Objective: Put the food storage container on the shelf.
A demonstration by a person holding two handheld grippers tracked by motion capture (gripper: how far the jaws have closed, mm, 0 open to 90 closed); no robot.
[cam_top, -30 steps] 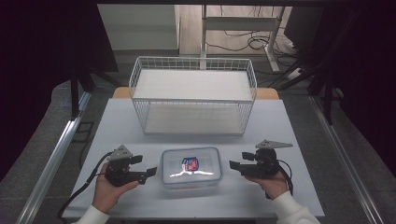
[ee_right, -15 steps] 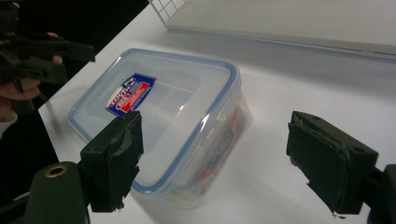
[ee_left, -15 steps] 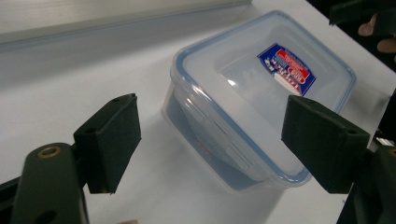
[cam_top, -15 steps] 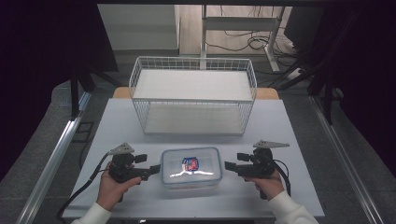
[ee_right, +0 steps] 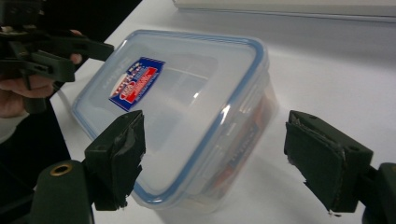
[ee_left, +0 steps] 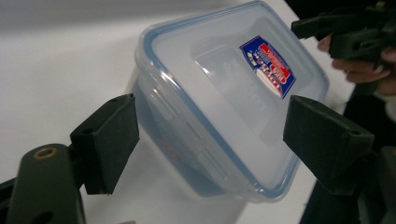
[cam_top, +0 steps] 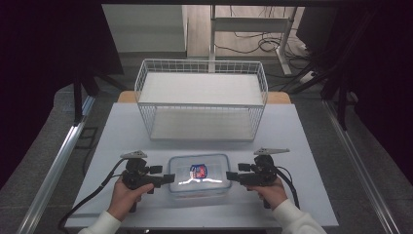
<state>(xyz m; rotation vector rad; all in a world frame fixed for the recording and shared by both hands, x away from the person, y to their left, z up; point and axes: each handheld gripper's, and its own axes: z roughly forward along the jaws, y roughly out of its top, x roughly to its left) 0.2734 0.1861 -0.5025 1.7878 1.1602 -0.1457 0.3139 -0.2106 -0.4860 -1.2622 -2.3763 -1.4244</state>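
A clear plastic container (cam_top: 199, 174) with a blue-rimmed lid and a red-and-blue sticker sits at the front middle of the white table. My left gripper (cam_top: 168, 179) is at its left end and my right gripper (cam_top: 230, 176) at its right end, both pointing inward. In the left gripper view the jaws of the left gripper (ee_left: 210, 140) straddle the container (ee_left: 219, 98) at its near end; they have just been opening and the pads do not press it. The right gripper (ee_right: 219, 158) stands open the same way around the container (ee_right: 187, 107) at the other end.
A white wire basket (cam_top: 202, 100) stands at the back middle of the table (cam_top: 302, 146). Bare tabletop lies on both sides of the container. The table's front edge runs just below the person's hands. A desk frame and cables lie on the floor beyond.
Both grippers have moved inward toward the container's two ends and dropped slightly. The container has stayed in place.
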